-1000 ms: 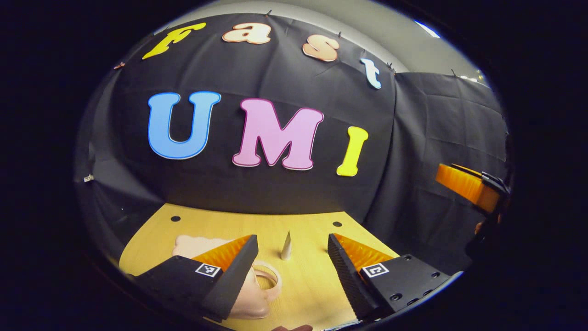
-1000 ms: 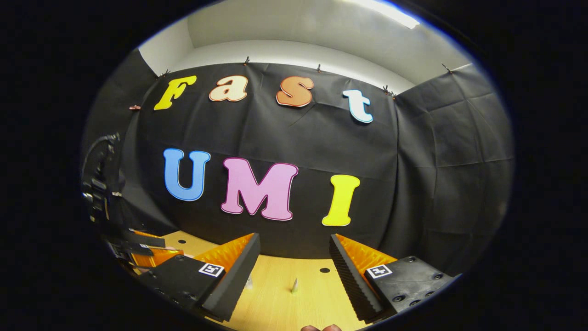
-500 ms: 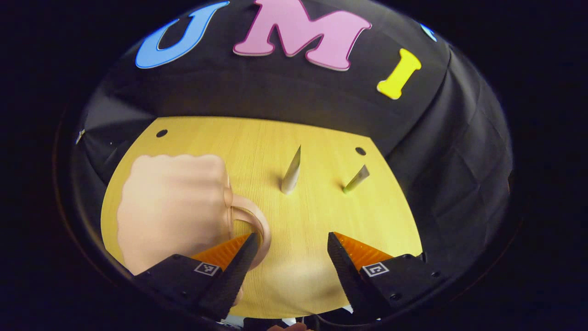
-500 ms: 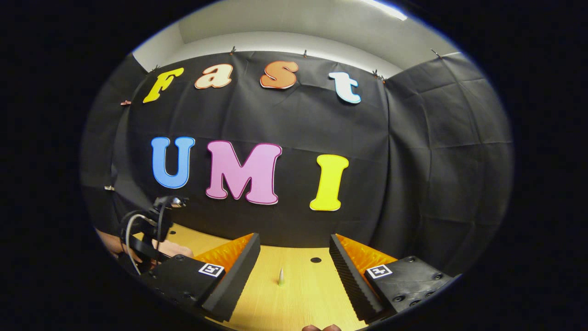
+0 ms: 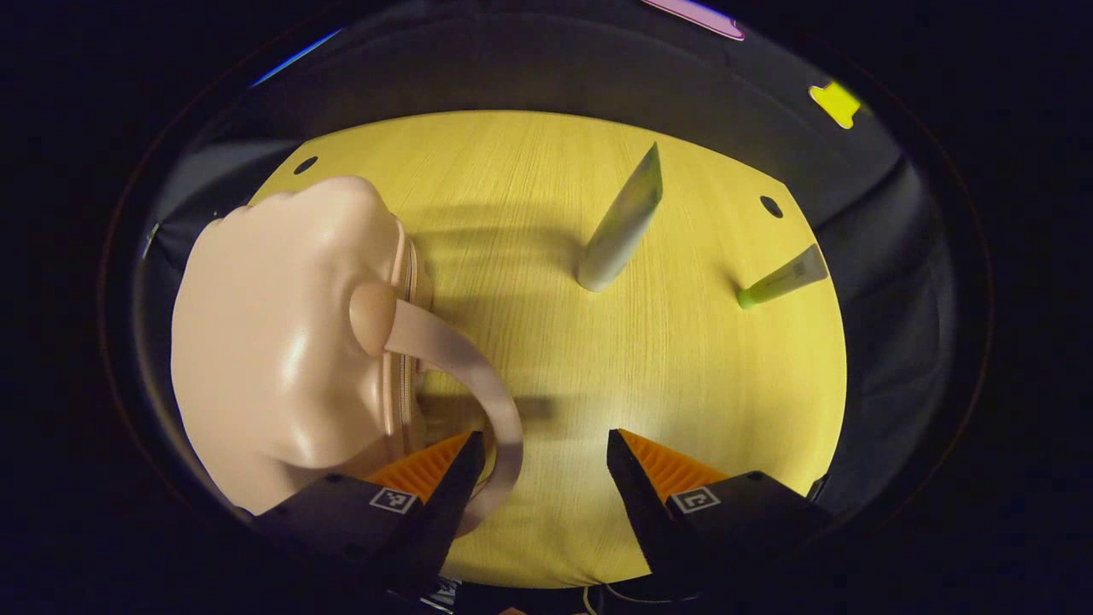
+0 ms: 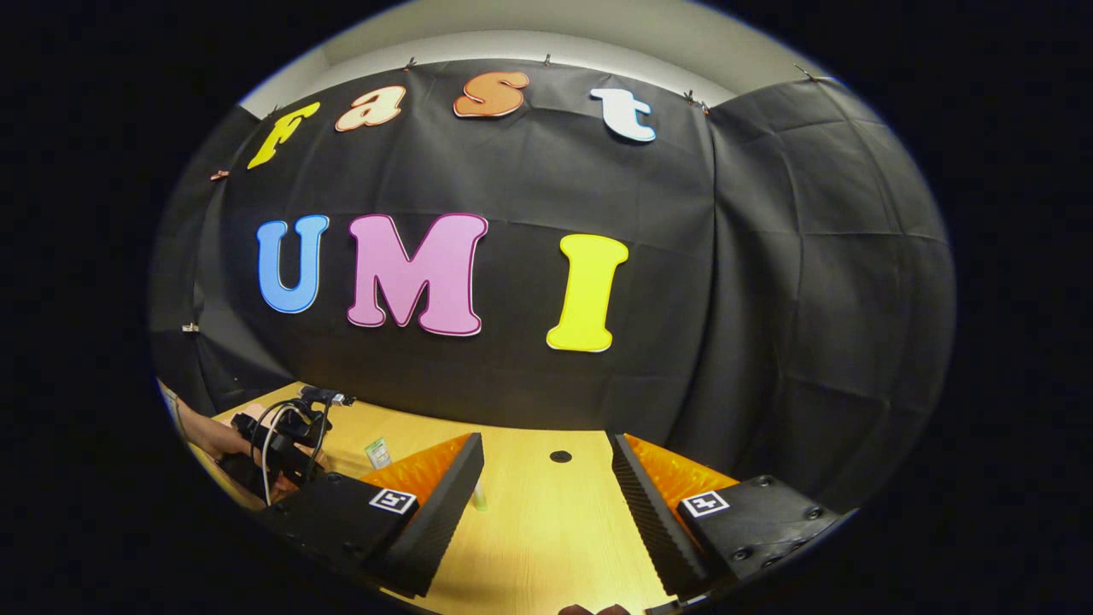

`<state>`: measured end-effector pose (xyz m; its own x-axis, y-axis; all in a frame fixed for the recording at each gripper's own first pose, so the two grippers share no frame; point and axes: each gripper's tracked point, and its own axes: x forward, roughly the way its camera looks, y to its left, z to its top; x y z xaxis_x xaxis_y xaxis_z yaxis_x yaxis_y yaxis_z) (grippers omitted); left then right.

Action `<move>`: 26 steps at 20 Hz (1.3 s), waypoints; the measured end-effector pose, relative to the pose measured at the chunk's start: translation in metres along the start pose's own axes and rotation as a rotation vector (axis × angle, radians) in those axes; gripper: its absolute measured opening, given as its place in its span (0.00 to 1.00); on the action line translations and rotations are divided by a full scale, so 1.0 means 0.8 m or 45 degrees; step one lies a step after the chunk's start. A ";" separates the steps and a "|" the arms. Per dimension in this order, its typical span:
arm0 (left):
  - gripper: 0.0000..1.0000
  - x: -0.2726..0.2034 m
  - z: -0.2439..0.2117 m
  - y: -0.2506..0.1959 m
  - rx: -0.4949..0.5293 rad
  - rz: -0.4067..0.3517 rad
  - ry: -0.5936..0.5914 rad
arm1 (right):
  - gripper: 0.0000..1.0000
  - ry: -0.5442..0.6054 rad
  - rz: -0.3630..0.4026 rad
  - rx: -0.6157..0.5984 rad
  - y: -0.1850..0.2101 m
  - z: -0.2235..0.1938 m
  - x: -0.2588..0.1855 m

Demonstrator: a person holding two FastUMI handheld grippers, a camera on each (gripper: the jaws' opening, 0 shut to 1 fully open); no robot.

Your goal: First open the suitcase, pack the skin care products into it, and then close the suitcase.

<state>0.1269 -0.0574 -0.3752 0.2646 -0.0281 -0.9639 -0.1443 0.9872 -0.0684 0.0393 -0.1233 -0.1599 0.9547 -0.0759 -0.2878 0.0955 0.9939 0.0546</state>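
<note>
In the left gripper view a small pale pink suitcase [image 5: 282,342] lies closed on the wooden table [image 5: 666,367] at the left, its curved handle [image 5: 465,376] arching toward me. My left gripper [image 5: 542,461] hangs open above the table, its left finger just beside the handle. A grey-white tube [image 5: 622,220] stands at centre and a green-capped tube [image 5: 781,280] at the right. In the right gripper view my right gripper [image 6: 546,478] is open over the table, with the green-capped tube [image 6: 480,495] partly hidden behind its left finger. The left gripper [image 6: 286,436] and the hand holding it show at far left.
Two dark holes [image 5: 771,206] mark the table's far corners. Black cloth walls [image 6: 529,188] close in the table behind and to the right. A small green-printed item [image 6: 376,453] stands on the table near the other gripper in the right gripper view.
The left gripper has tilted down and moved closer over the table, so the suitcase and tubes loom larger. The right gripper has shifted slightly, and the left gripper has dropped lower in its view.
</note>
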 end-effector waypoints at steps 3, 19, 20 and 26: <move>0.41 0.015 0.007 0.025 0.053 0.107 -0.019 | 0.96 0.038 0.045 0.025 -0.002 -0.013 0.024; 0.07 -0.316 0.097 0.213 0.077 -0.122 -0.386 | 0.96 -0.050 0.166 0.081 0.135 0.044 0.080; 0.07 -0.326 0.099 0.253 0.049 -0.092 -0.418 | 0.96 -0.063 0.179 0.097 0.149 0.051 0.080; 0.07 -0.309 0.106 0.531 -0.094 0.237 -0.448 | 0.96 -0.058 0.190 0.192 0.207 0.068 0.072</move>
<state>0.0810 0.3824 -0.1440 0.5361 0.2179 -0.8156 -0.2850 0.9561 0.0681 0.1250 0.0325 -0.1157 0.9728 0.0641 -0.2227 -0.0099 0.9715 0.2366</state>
